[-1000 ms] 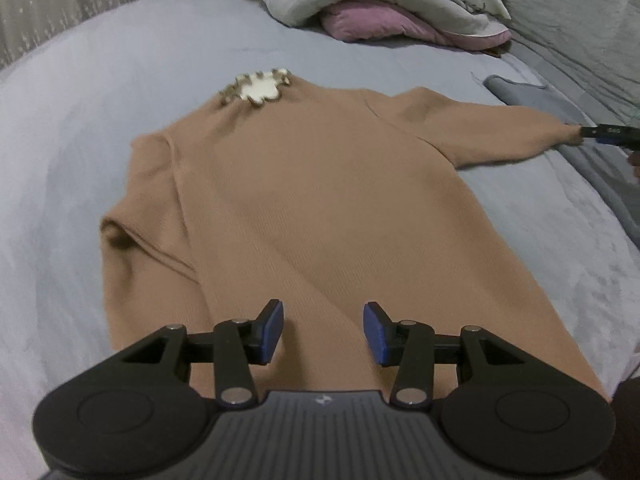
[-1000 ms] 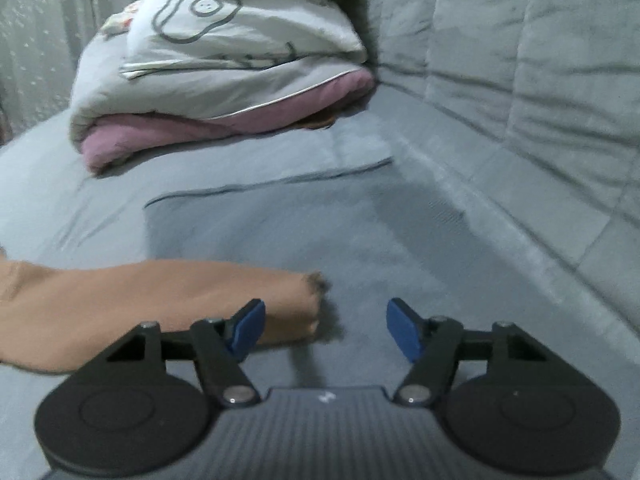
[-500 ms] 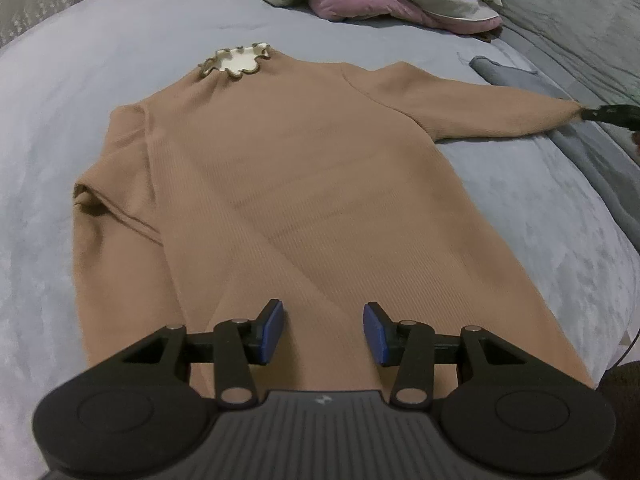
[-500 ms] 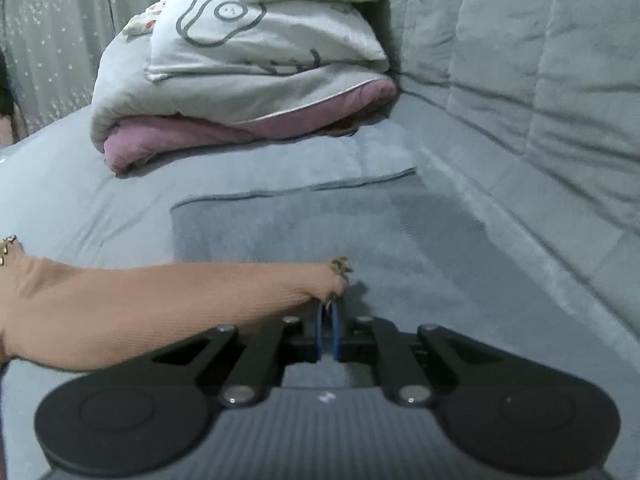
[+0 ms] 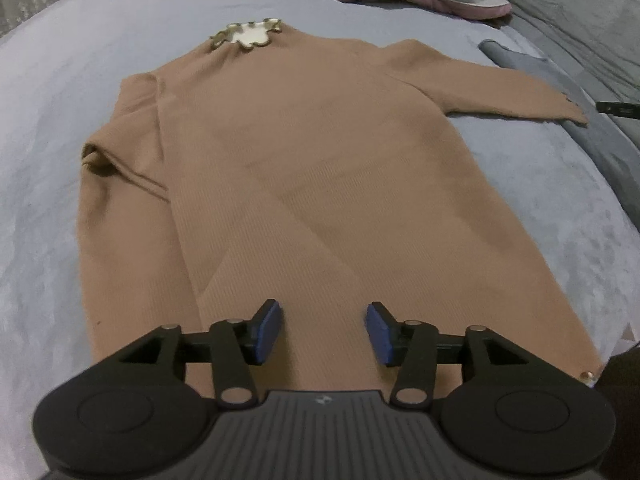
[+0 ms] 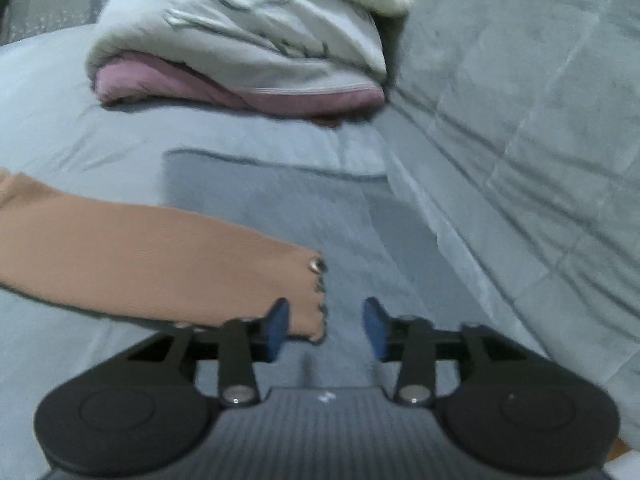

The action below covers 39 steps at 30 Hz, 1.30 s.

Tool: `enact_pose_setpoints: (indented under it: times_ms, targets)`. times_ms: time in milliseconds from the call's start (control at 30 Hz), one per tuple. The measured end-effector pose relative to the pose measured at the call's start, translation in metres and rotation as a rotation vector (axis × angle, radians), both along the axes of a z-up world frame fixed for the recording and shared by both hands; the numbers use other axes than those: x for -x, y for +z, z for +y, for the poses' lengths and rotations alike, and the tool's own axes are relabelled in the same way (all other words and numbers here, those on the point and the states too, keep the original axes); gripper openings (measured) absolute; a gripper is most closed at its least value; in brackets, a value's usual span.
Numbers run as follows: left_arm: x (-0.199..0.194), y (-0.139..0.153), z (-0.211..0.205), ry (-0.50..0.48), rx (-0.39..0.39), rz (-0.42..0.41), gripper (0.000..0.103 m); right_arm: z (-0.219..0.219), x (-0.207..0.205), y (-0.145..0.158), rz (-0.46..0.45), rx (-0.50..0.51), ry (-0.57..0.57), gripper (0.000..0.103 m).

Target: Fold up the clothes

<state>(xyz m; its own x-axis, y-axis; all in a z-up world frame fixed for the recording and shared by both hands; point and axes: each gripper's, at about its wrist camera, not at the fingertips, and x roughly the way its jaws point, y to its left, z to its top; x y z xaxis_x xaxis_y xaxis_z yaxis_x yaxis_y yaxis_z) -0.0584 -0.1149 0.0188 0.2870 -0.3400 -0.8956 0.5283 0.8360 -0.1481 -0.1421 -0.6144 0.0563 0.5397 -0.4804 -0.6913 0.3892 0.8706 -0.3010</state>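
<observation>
Left wrist view: the tan knit sweater (image 5: 320, 184) lies flat, front side down or up I cannot tell, on the grey bed (image 5: 72, 120), its hem just under the left hand-held gripper (image 5: 322, 332) and its collar with a cream scalloped trim (image 5: 250, 34) far ahead. It looks soft, light and limp, likely to sag and drag on the plush cover, so a pinch at hem corners, shoulders or cuffs should serve best. This gripper tilts steeply down over the hem; its jaws are opening, with only flat fabric beneath them, nothing pinched.

Right wrist view: the sweater's sleeve (image 6: 152, 256) stretches in from the left, its buttoned cuff (image 6: 316, 292) just ahead of the right hand-held gripper (image 6: 324, 330). The jaws are opening; the cuff's edge lies beside the left pad, released. The gripper slants moderately downward. Folded bedding (image 6: 248, 44) sits far ahead.
</observation>
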Motion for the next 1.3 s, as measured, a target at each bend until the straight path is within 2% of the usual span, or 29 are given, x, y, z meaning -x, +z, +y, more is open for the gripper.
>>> enact_pose_setpoints:
  times_ms: [200, 400, 533, 633, 733, 867, 900, 967, 1033, 1100, 1300]
  targets:
    - [0.011, 0.008, 0.011, 0.030, 0.012, -0.037, 0.049, 0.071, -0.003, 0.017, -0.009, -0.008, 0.137, 0.066]
    - [0.020, 0.018, 0.029, 0.038, 0.004, -0.095, 0.049, 0.141, -0.015, 0.020, 0.019, -0.018, 0.271, 0.075]
    - [0.027, 0.015, 0.032, 0.023, -0.005, -0.081, 0.049, 0.180, -0.024, 0.021, 0.008, -0.059, 0.305, 0.078]
    - [0.030, 0.006, 0.029, 0.035, -0.045, -0.049, 0.049, 0.204, -0.029, 0.019, -0.010, -0.101, 0.334, 0.080]
    - [0.033, 0.001, 0.034, 0.084, -0.066, -0.048, 0.049, 0.235, -0.035, 0.015, -0.013, -0.135, 0.386, 0.080]
    - [0.037, -0.002, 0.049, 0.197, -0.008, -0.008, 0.048, 0.277, -0.044, 0.012, 0.005, -0.141, 0.472, 0.080]
    - [0.037, -0.002, 0.051, 0.211, 0.002, -0.005, 0.047, 0.288, -0.049, 0.011, 0.010, -0.141, 0.499, 0.080]
    - [0.041, -0.004, 0.058, 0.255, 0.053, 0.004, 0.033, 0.307, -0.060, 0.011, 0.014, -0.150, 0.548, 0.076]
    - [0.042, -0.007, 0.061, 0.292, 0.089, 0.012, 0.013, 0.325, -0.073, 0.012, 0.009, -0.178, 0.588, 0.071]
    - [0.043, -0.011, 0.066, 0.335, 0.128, 0.018, 0.009, 0.344, -0.091, 0.014, 0.006, -0.217, 0.616, 0.063]
    - [0.043, -0.017, 0.075, 0.375, 0.202, 0.023, 0.001, 0.391, -0.144, 0.009, 0.027, -0.314, 0.649, 0.061]
